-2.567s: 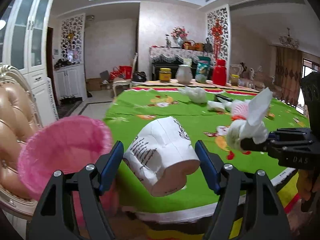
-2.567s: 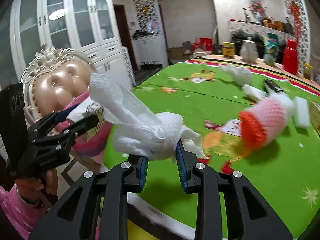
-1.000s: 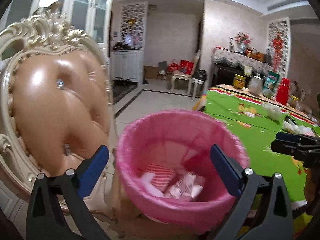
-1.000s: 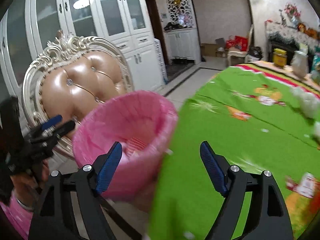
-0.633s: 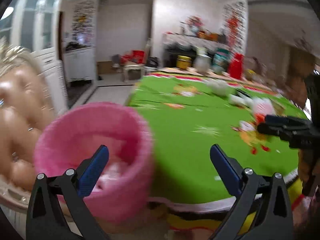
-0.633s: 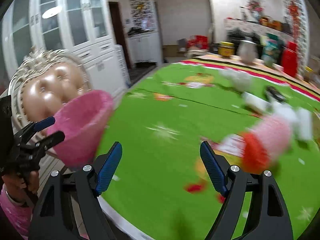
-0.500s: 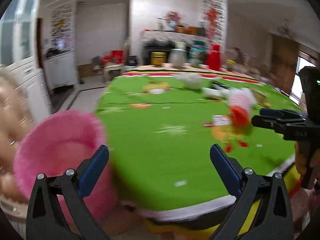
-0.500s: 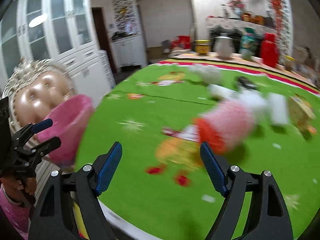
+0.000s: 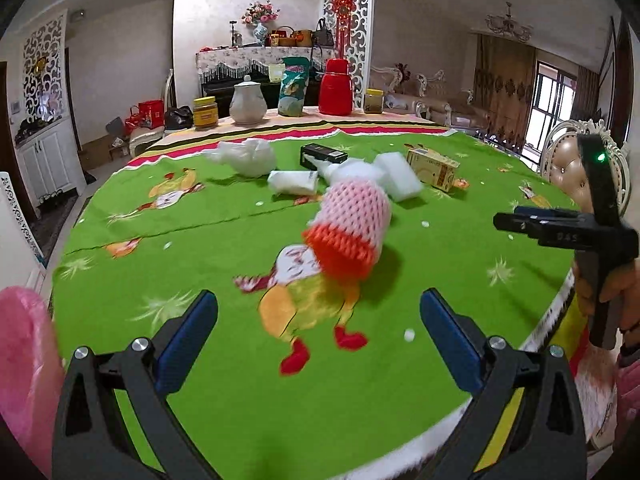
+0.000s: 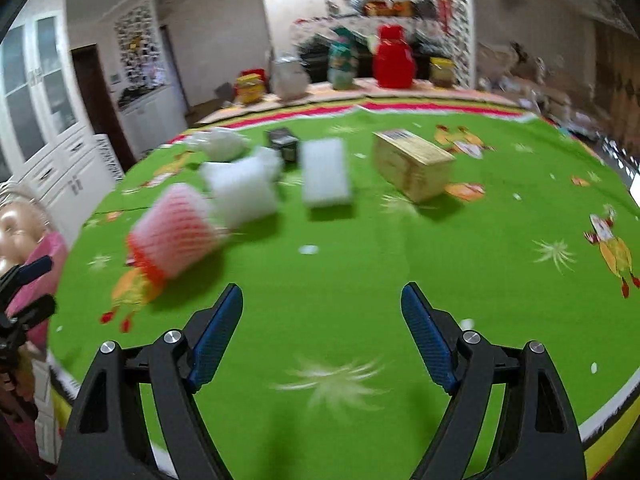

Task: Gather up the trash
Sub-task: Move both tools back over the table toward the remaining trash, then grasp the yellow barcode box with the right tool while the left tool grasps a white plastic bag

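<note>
Trash lies on the green tablecloth: a pink and orange foam net sleeve, white foam pieces, a crumpled white bag, a white packet, a black box and a tan carton. My left gripper is open and empty, over the table's near edge, short of the foam sleeve. My right gripper is open and empty over bare cloth; it also shows at the right of the left wrist view. The pink bin is at the far left.
Jars, a white teapot, a green bag and a red flask stand at the table's far edge. An ornate padded chair stands behind the bin; another chair is at the right. White cabinets line the left wall.
Both grippers dropped their trash into the pink bin, opened wide, and swung right from the bin back over the table. The bin has slid to the left edge of both views.
</note>
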`<state>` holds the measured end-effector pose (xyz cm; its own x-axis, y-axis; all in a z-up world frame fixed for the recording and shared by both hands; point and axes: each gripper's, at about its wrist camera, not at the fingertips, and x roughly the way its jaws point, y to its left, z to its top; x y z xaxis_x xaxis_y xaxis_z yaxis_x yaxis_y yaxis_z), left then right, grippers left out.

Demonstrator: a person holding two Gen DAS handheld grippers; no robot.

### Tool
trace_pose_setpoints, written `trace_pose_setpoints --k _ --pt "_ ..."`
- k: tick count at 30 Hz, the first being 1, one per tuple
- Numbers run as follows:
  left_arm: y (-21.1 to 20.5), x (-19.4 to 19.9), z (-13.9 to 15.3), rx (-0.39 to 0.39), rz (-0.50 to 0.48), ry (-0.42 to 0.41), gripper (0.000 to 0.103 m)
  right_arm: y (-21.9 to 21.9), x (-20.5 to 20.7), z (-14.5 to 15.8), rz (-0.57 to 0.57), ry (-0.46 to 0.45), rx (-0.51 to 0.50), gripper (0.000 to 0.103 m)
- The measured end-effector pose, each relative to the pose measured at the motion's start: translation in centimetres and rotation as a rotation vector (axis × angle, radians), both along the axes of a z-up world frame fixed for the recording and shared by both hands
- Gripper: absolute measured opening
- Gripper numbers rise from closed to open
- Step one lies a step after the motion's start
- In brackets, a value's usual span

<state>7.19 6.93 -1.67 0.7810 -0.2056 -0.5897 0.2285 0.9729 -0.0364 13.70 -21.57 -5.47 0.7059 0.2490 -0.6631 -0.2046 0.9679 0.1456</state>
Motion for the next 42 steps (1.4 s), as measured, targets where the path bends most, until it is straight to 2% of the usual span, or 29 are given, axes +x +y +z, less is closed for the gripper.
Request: trace_pose_setpoints --k 4,8,14,17,23,31,33,35,36,40,41,42 --pt "-0.9 2.0 -0.2 0.004 -0.008 0.015 0.098 -2.3 3.9 -1.4 -0.058 0.052 -0.015 0.078" --pt "-0.6 4.0 0.2 -0.016 -0.013 0.028 0.098 -3.0 7.1 -1.9 -0.067 0.075 -0.05 0.078" --pt "2.4 8.3 1.7 -0.043 0.088 0.03 0.098 -4.5 11.6 -2.1 -0.088 0.095 -0.072 0.08" --pt "3.9 11.7 2.0 -0.048 0.153 0.045 0.098 -5.2 14.4 -2.6 -0.09 0.105 -0.076 0.08" --pt "5.9 20.2 0.6 -0.088 0.242 0.14 0.098 -5.2 18.9 -3.4 -0.048 0.12 -0.083 0.085" --pt "5.0 31.0 -1.7 -0.085 0.26 0.199 0.098 -5.0 22.5 -4.2 0.013 0.145 -0.055 0.085" --pt "4.9 33.1 -2.0 -0.083 0.269 0.205 0.098 -4.8 22.7 -4.2 0.032 0.151 -0.052 0.081" --pt "5.0 35.1 -2.5 -0.078 0.273 0.222 0.098 -4.6 22.7 -4.1 0.048 0.14 -0.06 0.069" --pt "5.0 36.4 -2.8 -0.067 0.278 0.232 0.098 -4.5 22.6 -4.0 0.049 0.135 -0.064 0.067" --pt "4.9 39.5 -4.3 -0.021 0.294 0.262 0.098 -4.3 22.3 -3.8 0.044 0.117 -0.067 0.061" --pt "4.8 39.9 -4.7 -0.029 0.279 0.274 0.089 -4.2 22.1 -3.6 0.042 0.103 -0.069 0.056" --pt "4.9 39.8 -5.1 -0.05 0.256 0.277 0.057 -4.0 21.7 -3.4 0.046 0.093 -0.074 0.052"
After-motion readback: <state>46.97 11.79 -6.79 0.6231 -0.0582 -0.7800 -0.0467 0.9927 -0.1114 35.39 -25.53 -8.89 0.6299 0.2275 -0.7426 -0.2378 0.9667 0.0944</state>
